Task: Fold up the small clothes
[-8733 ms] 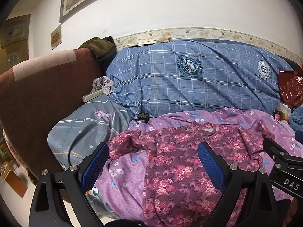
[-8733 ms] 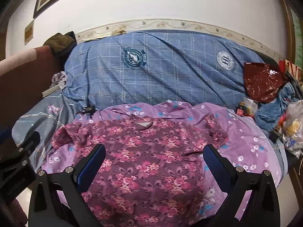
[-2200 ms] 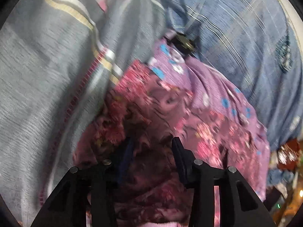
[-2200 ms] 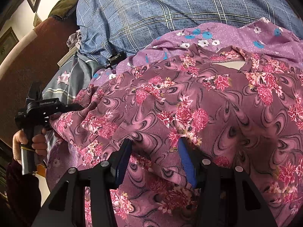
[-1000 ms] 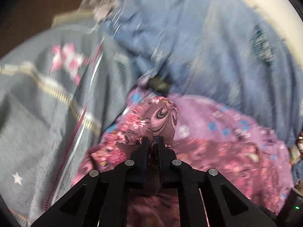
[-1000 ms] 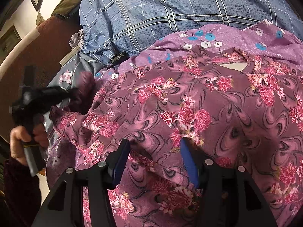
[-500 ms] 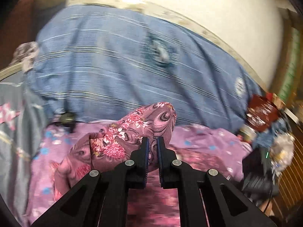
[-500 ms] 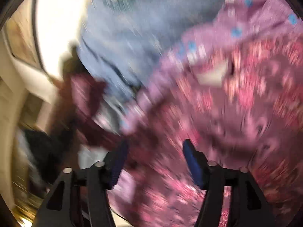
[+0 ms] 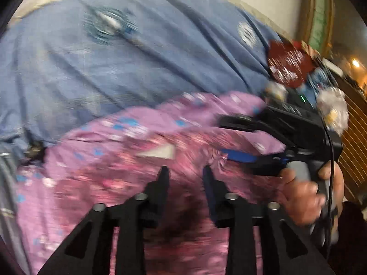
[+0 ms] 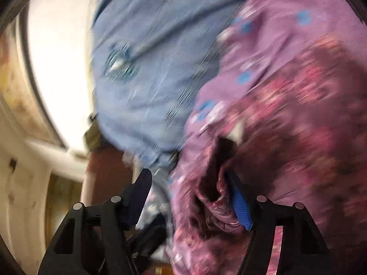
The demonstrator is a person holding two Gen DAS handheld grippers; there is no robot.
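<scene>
A maroon floral blouse [image 9: 128, 178] lies on a lilac flowered cloth [image 9: 206, 110] on the bed. My left gripper [image 9: 184, 171] is open low over the blouse, with nothing between its jaws. My right gripper [image 10: 190, 178] is open; a bunched fold of the blouse [image 10: 213, 190] sits between its jaws against the right pad. The right gripper also shows in the left wrist view [image 9: 240, 137], held by a hand at the blouse's right side. Both views are motion-blurred.
A large blue checked duvet [image 9: 114, 64] is piled behind the blouse. A red bag [image 9: 289, 66] and clutter lie at the far right. A brown headboard [image 10: 103, 171] and white wall [image 10: 62, 45] stand at the left.
My left gripper has let go of the sleeve it carried across and now stands open. My right gripper has swung over to the blouse's edge and stayed open.
</scene>
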